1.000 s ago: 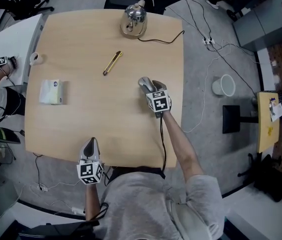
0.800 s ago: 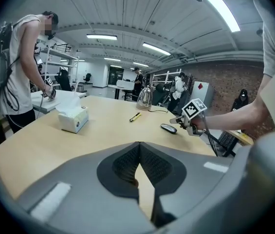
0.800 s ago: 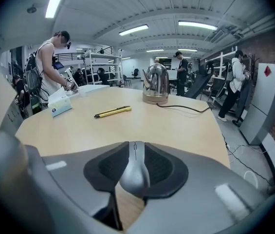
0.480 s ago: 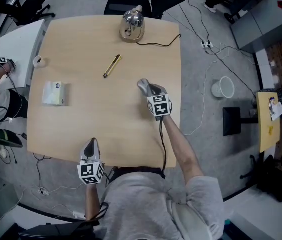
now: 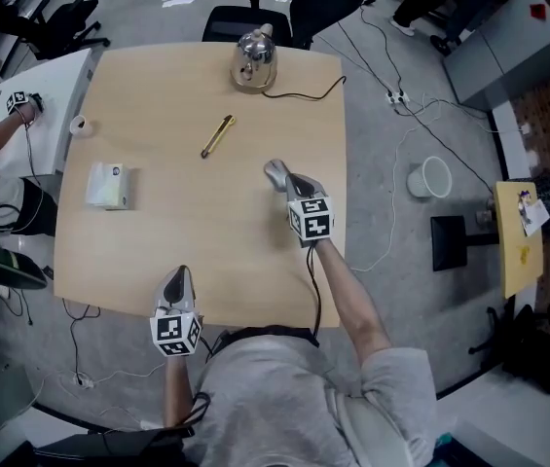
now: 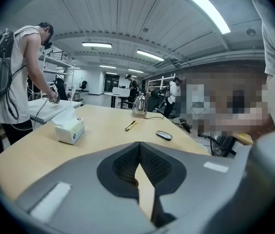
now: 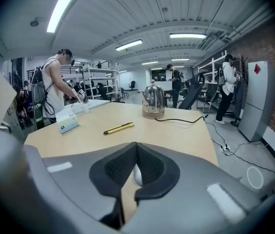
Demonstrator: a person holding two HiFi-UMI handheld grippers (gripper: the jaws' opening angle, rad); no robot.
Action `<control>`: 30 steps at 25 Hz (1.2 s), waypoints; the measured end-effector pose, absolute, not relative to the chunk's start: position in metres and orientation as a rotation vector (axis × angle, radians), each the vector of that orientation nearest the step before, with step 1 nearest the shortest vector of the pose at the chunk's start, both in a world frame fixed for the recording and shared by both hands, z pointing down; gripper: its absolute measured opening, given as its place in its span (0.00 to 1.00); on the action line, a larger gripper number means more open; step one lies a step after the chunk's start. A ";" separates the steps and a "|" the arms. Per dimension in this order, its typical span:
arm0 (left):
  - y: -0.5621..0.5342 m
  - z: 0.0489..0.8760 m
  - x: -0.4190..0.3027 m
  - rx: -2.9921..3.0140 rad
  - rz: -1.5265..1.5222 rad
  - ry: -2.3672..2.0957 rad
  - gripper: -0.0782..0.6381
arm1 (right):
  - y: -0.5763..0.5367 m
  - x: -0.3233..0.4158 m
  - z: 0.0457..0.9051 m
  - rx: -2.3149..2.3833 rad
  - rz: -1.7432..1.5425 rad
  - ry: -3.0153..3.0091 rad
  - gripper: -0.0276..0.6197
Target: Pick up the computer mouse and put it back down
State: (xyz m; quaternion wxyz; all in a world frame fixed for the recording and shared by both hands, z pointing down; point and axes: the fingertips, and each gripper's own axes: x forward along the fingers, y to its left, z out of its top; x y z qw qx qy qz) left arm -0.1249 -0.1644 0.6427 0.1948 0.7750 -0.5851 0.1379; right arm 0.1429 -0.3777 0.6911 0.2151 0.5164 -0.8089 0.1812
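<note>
The computer mouse (image 6: 164,135), dark and low, lies flat on the wooden table (image 5: 158,232) right of its middle. In the right gripper view only a pale sliver of the mouse (image 7: 137,174) shows, below the meeting pads. My right gripper (image 5: 275,171) hangs above it, shut, with nothing held; its tips (image 7: 136,145) touch. In the head view that gripper hides most of the mouse. My left gripper (image 5: 175,278) hovers at the table's near edge, shut and empty, its tips (image 6: 138,144) together.
A steel kettle (image 5: 254,58) with a black cable stands at the far edge. A yellow utility knife (image 5: 218,134) lies left of centre and a tissue box (image 5: 107,185) sits near the left side. A white bucket (image 5: 430,176) stands on the floor at right. A person works at the white table (image 5: 51,86) on the left.
My right gripper has lifted off the table and away from the mouse, which stays down. The left gripper has hardly shifted at the near edge.
</note>
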 end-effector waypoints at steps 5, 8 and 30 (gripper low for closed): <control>-0.162 0.631 -0.121 2.202 0.374 -1.648 0.13 | -0.358 0.141 0.668 1.450 0.489 -2.290 0.05; -0.160 0.625 -0.119 2.225 0.371 -1.648 0.13 | -0.345 0.139 0.657 1.454 0.482 -2.309 0.05; -0.130 0.589 -0.124 2.312 0.316 -1.699 0.13 | -0.233 0.108 0.610 1.452 0.446 -2.433 0.05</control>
